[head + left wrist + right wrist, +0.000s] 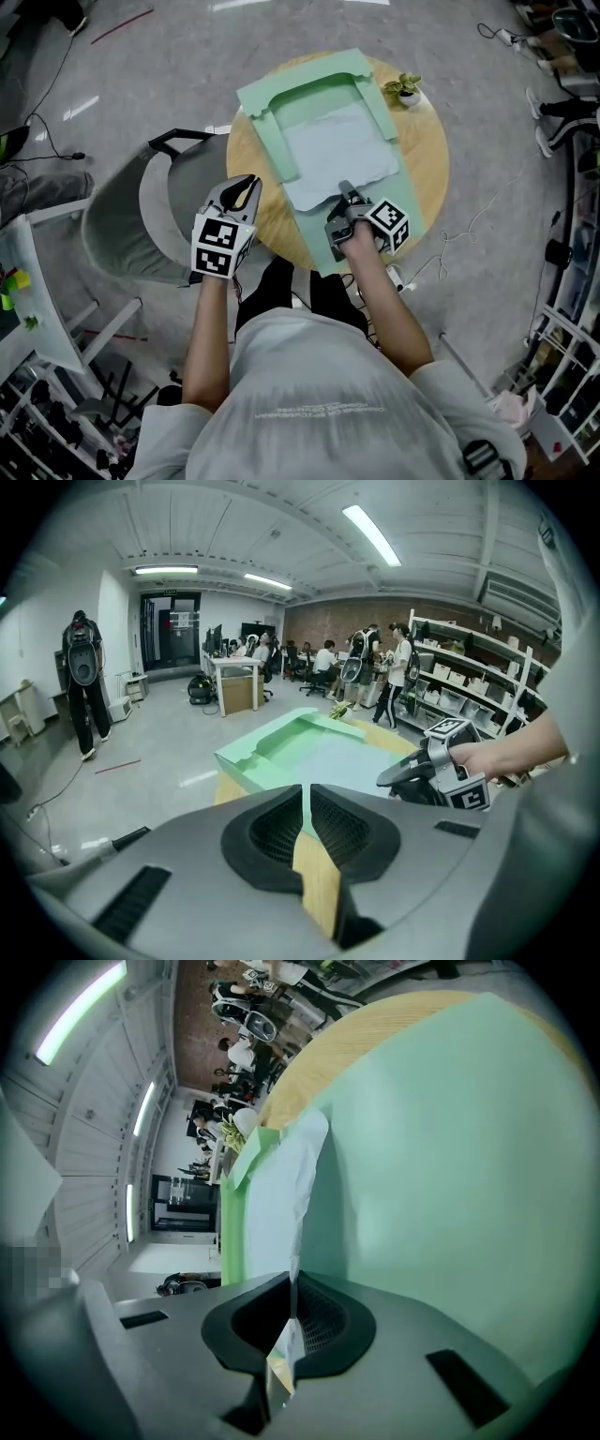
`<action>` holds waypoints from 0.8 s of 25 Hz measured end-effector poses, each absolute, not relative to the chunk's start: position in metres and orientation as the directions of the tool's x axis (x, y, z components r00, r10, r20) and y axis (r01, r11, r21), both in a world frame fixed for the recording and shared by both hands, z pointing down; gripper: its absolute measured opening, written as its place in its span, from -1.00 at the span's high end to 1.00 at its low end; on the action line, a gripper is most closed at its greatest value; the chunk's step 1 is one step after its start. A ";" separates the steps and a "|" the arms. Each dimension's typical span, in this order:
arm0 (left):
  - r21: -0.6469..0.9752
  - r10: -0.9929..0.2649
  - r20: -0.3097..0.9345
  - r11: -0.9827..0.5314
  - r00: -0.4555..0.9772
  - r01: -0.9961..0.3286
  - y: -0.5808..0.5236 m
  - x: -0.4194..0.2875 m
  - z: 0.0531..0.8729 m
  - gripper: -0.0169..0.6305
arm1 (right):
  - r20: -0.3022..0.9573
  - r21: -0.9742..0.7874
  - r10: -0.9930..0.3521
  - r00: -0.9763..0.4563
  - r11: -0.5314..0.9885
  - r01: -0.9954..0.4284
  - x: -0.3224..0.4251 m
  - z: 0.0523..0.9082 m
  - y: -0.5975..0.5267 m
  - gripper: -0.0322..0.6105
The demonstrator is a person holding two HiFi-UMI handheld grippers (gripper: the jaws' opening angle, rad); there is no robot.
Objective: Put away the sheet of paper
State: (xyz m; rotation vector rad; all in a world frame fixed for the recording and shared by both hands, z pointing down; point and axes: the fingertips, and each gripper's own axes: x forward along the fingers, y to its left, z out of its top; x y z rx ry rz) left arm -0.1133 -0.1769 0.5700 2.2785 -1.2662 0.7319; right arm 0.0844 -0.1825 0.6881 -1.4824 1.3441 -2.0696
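Observation:
A pale sheet of paper (337, 155) lies on an open green folder (281, 94) on the round wooden table (427, 159). My right gripper (345, 195) is at the paper's near edge and is shut on it. In the right gripper view the paper (281, 1194) runs from between the closed jaws of the right gripper (291, 1312) out over the folder (441, 1166). My left gripper (246, 186) hovers over the table's left edge, shut with nothing in it. In the left gripper view the left gripper (307, 808) faces the folder (272, 752).
A small potted plant (405, 89) stands at the table's far right rim. A grey chair (141, 216) is just left of the table. Cables lie on the floor, and shelving (572, 309) lines the right side. People stand in the room's background (375, 667).

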 end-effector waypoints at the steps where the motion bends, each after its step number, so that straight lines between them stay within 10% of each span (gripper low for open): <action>1: 0.113 -0.636 0.631 -0.491 0.444 -0.864 -0.178 -0.114 0.570 0.82 | 0.603 -0.796 -0.663 -0.442 -0.539 -0.276 0.084 0.689 -0.185 0.80; 20: 0.131 -0.616 0.626 -0.522 0.479 -0.843 -0.213 -0.152 0.580 0.82 | 0.578 -0.816 -0.691 -0.434 -0.511 -0.273 0.049 0.696 -0.246 0.80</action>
